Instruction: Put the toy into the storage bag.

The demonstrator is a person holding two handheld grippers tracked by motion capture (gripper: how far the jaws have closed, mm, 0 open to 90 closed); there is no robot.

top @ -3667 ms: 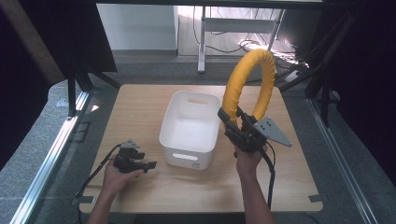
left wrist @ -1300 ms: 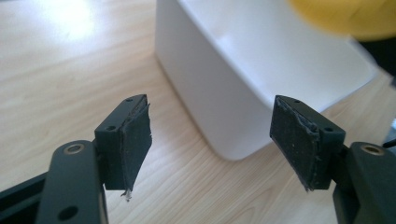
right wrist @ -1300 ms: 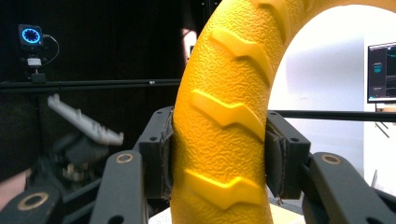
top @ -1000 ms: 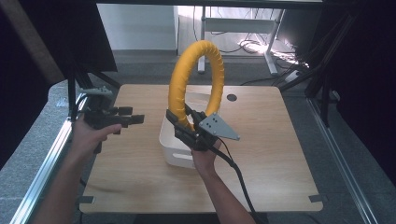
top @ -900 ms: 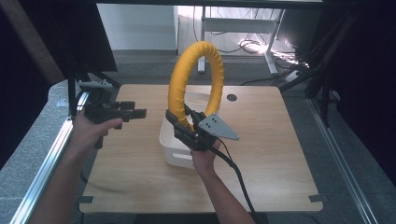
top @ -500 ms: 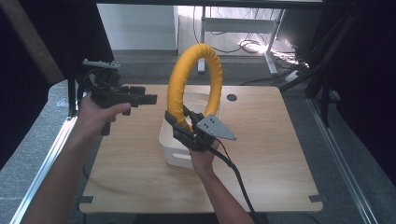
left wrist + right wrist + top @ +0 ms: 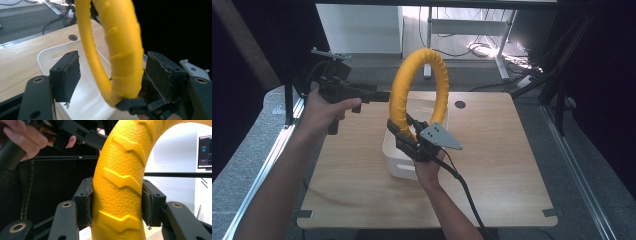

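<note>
At the near edge: two forearms of the person come in from below over the wooden table (image 7: 492, 165).
Table surface: light wood grain, bare around the bin, with a dark round hole (image 7: 459, 105) near the far edge and small grey brackets at the near corners.
Right hand-held gripper (image 7: 404, 136): it is above the near part of the bin, closed on the lower part of the yellow ring (image 7: 398, 95); in the right gripper view both pads press its ribbed sides (image 7: 117, 202).
Yellow ring: it stands upright in the air over the white bin (image 7: 397, 160), which rests near the middle of the table.
Left hand-held gripper (image 7: 382, 96): it is raised at the left, held level, tips at the ring's left side; in the left gripper view the jaws are wide apart with the ring (image 7: 122, 50) between them, the pads not touching it.
Floor: grey carpet on both sides of the table, with metal rails along it.
Far room: black frame bars and dark curtains at the sides, a white wall panel, a white stand and loose cables on the floor behind.
</note>
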